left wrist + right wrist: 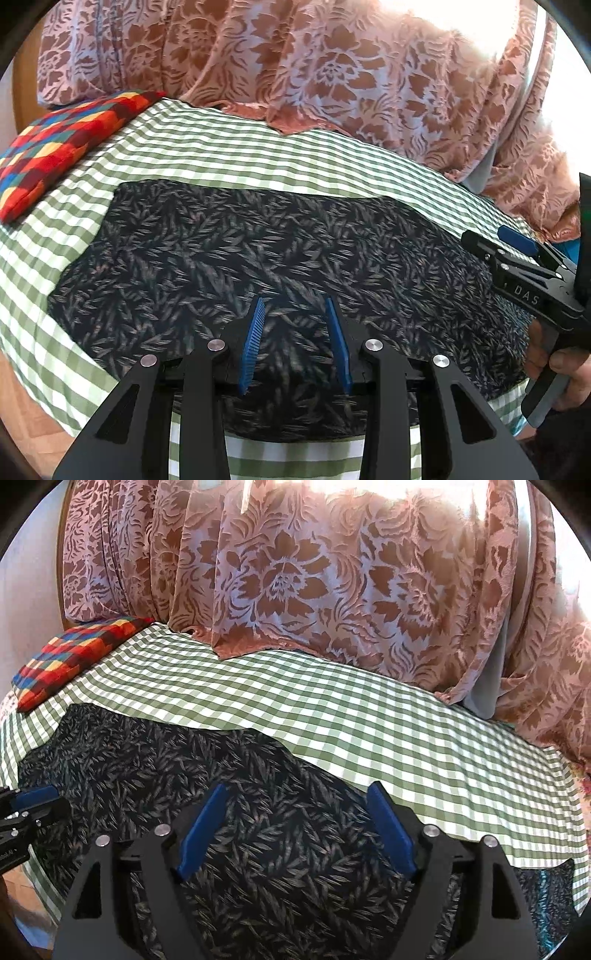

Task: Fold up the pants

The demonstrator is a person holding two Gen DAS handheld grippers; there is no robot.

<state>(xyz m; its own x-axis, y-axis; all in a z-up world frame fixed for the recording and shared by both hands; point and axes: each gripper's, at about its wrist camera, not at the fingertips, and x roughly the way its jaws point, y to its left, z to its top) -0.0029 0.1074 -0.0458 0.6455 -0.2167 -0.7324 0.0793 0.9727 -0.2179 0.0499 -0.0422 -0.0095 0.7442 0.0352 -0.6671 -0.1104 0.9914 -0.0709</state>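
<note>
Dark leaf-print pants [258, 240] lie flat on a green-and-white checked sheet [221, 147], spread across the near part of it. My left gripper [293, 301] hovers over their near edge with its blue pads [255, 332] apart and only cloth showing below the gap. In the right wrist view the pants [184, 760] run from the left to the lower right. My right gripper [298, 788] stands wide open above them, gripping nothing. It also shows at the right of the left wrist view, where the right gripper [487, 236] is held by a hand [561, 369].
A bright patchwork cushion [55, 147] lies at the far left of the sheet [369, 720]. A pink floral curtain [332, 590] hangs along the far side and rests on the sheet's back edge. The left gripper's tip [37, 797] shows at the left rim.
</note>
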